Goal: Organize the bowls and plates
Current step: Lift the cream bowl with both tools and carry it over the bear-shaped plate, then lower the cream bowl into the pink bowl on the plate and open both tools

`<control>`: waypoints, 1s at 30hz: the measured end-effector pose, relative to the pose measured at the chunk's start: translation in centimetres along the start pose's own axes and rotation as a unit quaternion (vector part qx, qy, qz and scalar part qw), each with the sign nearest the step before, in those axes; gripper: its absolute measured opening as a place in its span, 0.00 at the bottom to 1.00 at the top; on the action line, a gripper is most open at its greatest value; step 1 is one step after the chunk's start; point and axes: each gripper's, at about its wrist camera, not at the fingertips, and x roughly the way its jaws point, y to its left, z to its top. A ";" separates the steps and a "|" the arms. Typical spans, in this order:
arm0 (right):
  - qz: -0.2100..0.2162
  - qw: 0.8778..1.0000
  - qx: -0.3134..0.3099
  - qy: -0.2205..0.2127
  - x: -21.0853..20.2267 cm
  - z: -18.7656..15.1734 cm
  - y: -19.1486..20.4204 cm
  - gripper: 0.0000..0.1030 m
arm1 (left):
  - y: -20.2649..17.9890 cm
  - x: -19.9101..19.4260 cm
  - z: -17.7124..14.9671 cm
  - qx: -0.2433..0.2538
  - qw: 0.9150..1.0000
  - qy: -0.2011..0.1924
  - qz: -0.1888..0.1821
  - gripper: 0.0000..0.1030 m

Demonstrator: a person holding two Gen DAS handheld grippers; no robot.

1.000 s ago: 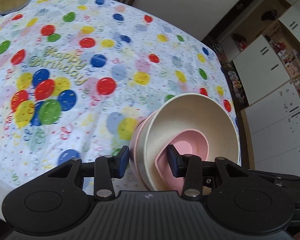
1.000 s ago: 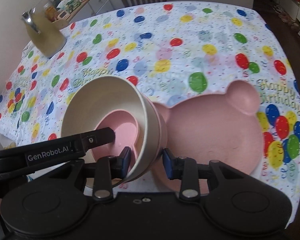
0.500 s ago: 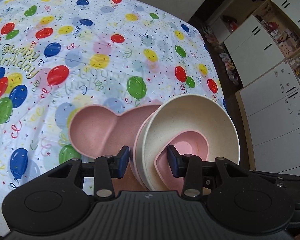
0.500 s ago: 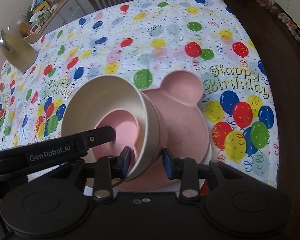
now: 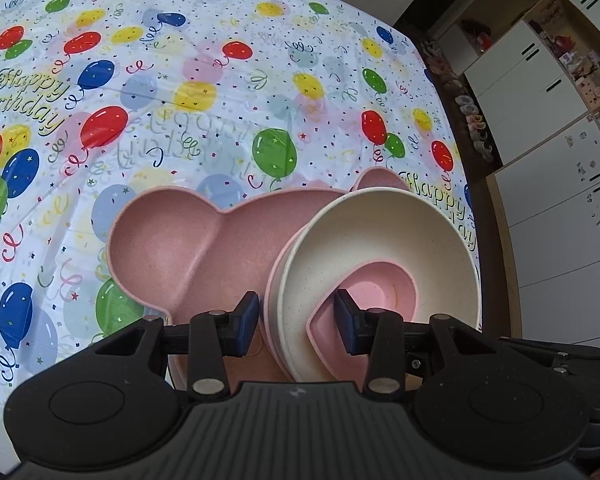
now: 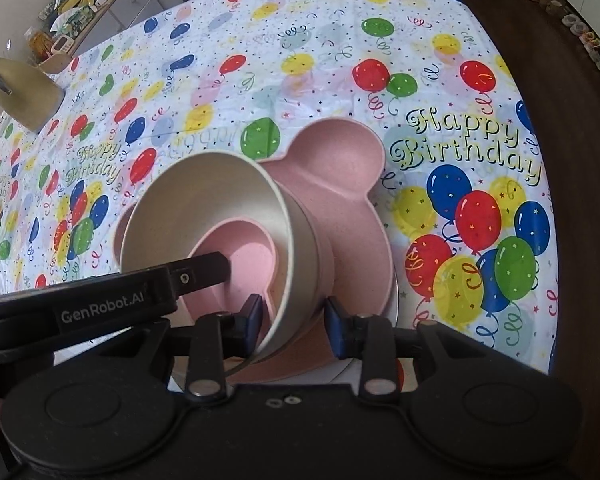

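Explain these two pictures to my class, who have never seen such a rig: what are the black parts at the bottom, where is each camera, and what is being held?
Each picture comes from a camera on a hand-held two-finger gripper, looking along its fingers. The left gripper and the right gripper each clamp one side of the same stack of bowls: a cream bowl with a small pink dish inside and a pink bowl nested underneath. The stack is above a pink bear-shaped plate lying on a table with a balloon tablecloth. Whether the stack touches the plate cannot be told.
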 end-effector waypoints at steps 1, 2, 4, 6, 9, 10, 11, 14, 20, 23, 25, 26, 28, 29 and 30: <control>0.000 1.000 0.000 0.001 0.1 0.0 -0.1 0.32 | -0.1 0.1 0.0 0.000 1.000 0.000 0.001 0.39; 0.000 1.000 -0.001 0.002 0.2 0.1 -0.1 0.32 | -0.1 0.1 0.0 -0.001 1.000 0.000 0.002 0.39; 0.002 1.000 -0.001 0.006 0.4 0.1 -0.3 0.32 | -0.2 0.2 0.0 -0.001 1.000 -0.001 0.004 0.39; 0.005 1.000 -0.003 0.006 0.4 0.2 -0.4 0.32 | -0.2 0.3 0.1 -0.002 1.000 -0.003 0.005 0.39; 0.008 1.000 -0.003 0.008 0.5 0.3 -0.5 0.32 | -0.2 0.3 0.2 -0.003 1.000 -0.005 0.007 0.39; 0.009 1.000 -0.003 0.009 0.5 0.3 -0.5 0.32 | -0.2 0.3 0.2 -0.003 1.000 -0.006 0.007 0.39; 0.011 1.000 -0.003 0.009 0.6 0.4 -0.6 0.32 | -0.2 0.3 0.1 -0.003 1.000 -0.008 0.008 0.39; 0.011 1.000 -0.001 0.012 0.7 0.4 -0.8 0.32 | -0.2 0.1 -0.1 -0.003 1.000 -0.015 0.018 0.39; 0.020 1.000 -0.002 0.007 0.1 0.3 -1.3 0.36 | 0.0 -0.9 -0.8 -0.004 0.999 -0.034 0.030 0.39; 0.022 1.000 -0.008 -0.006 -0.5 0.1 -1.3 0.39 | 0.1 -1.7 -1.4 -0.002 0.999 -0.045 0.030 0.42; 0.022 1.000 -0.010 -0.015 -1.0 -0.1 -1.4 0.43 | 0.0 -2.3 -1.8 0.000 0.998 -0.052 0.030 0.42; 0.024 1.000 -0.009 -0.019 -1.2 -0.2 -1.4 0.44 | -0.1 -2.6 -2.0 0.003 0.998 -0.056 0.029 0.42; 0.026 0.999 -0.010 -0.030 -1.8 -0.5 -1.4 0.47 | -0.3 -3.4 -2.4 0.012 0.997 -0.067 0.028 0.42; 0.026 0.999 -0.012 -0.038 -2.2 -0.7 -1.4 0.48 | -0.3 -3.8 -2.5 0.016 0.997 -0.071 0.027 0.42; 0.026 0.999 -0.012 -0.045 -2.6 -0.8 -1.4 0.50 | -0.4 -4.2 -2.8 0.020 0.997 -0.076 0.026 0.42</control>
